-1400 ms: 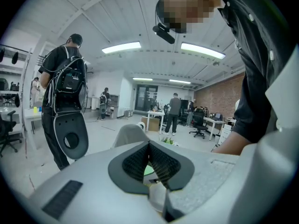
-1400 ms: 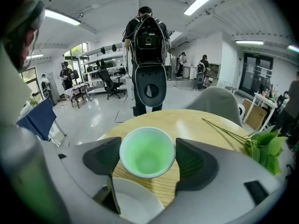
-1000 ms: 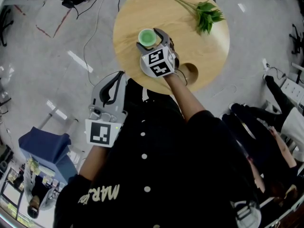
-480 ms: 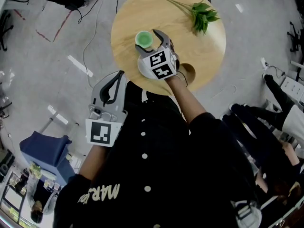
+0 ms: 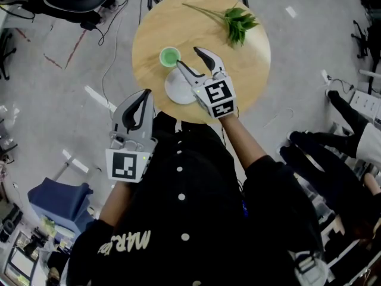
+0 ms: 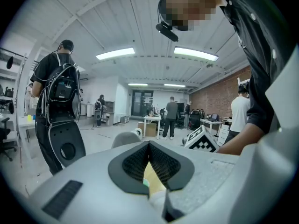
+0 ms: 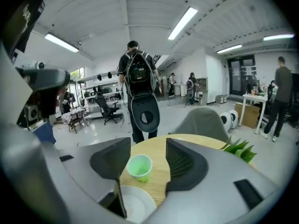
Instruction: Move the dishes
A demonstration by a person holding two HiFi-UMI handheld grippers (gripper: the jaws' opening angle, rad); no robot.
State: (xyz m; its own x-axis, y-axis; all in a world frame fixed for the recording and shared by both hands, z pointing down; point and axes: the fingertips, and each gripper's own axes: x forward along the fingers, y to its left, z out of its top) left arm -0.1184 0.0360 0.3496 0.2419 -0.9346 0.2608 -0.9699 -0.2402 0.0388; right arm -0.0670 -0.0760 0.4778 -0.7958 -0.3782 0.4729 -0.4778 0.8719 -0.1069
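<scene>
On the round wooden table (image 5: 250,70), a small green cup (image 5: 169,56) stands upright just beyond a white plate (image 5: 178,88). My right gripper (image 5: 189,58) hovers open over the plate's far edge, with nothing between its jaws. The cup (image 7: 139,166) shows in the gap ahead of the right gripper (image 7: 147,155), and the plate (image 7: 135,204) lies below. My left gripper (image 5: 144,95) is shut and empty off the table's near left edge. In its own view the left gripper (image 6: 149,146) points level across the room.
A leafy green sprig (image 5: 235,21) lies at the table's far right. A grey chair (image 7: 203,120) stands behind the table, and a person with a backpack (image 7: 140,83) stands beyond it. Cables (image 5: 113,34) run over the floor to the left. Someone's legs (image 5: 333,159) are on the right.
My right gripper had the green cup between its jaws; it has drawn back toward me and to the right, open. The cup now stands free beside the plate. The left gripper held still.
</scene>
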